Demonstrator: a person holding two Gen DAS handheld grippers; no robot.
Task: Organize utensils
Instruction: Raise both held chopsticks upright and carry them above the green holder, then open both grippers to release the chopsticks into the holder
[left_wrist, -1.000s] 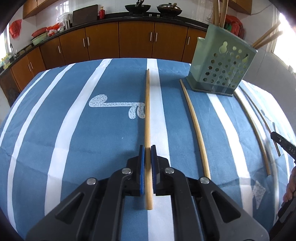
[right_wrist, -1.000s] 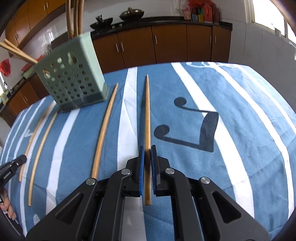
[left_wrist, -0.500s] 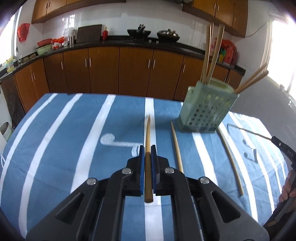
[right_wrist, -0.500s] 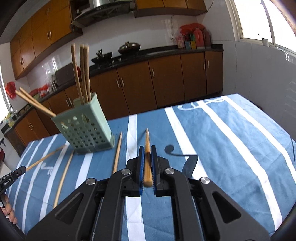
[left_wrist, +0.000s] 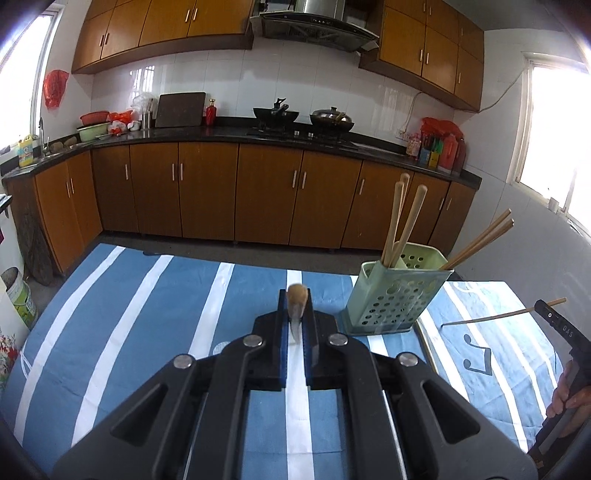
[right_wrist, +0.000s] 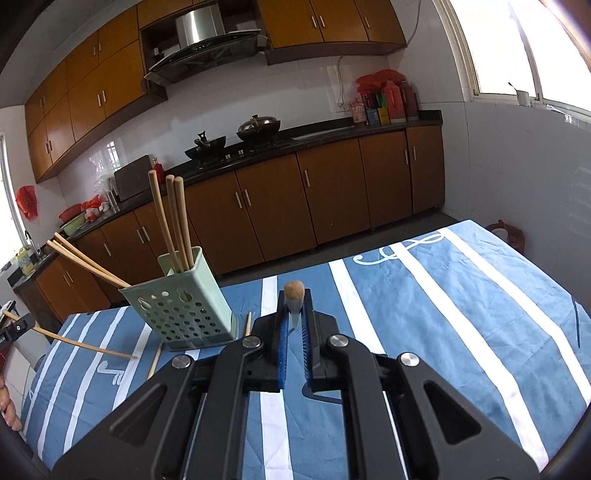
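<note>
My left gripper (left_wrist: 295, 293) is shut on a wooden chopstick (left_wrist: 297, 306), held off the blue striped tablecloth (left_wrist: 147, 314) and seen almost end-on between the blue pads. My right gripper (right_wrist: 294, 295) is shut on a second chopstick (right_wrist: 294, 290) in the same way. A green perforated utensil holder (left_wrist: 395, 299) (right_wrist: 181, 306) stands on the table between them, with several chopsticks (right_wrist: 173, 221) leaning inside. Each view catches the other gripper at its edge, with its chopstick (left_wrist: 487, 318) (right_wrist: 85, 345) slanting down toward the cloth.
A loose chopstick (right_wrist: 246, 325) and another (right_wrist: 154, 361) lie on the cloth near the holder's base, one of them also in the left wrist view (left_wrist: 426, 343). A hand (left_wrist: 569, 395) grips the right tool's handle. Kitchen cabinets (left_wrist: 236, 192) stand beyond the table's far edge.
Both grippers have risen and tilted up, lifting their chopsticks off the cloth. The chopsticks, which lay flat pointing away, are now seen nearly end-on. The holder looks farther away and lower.
</note>
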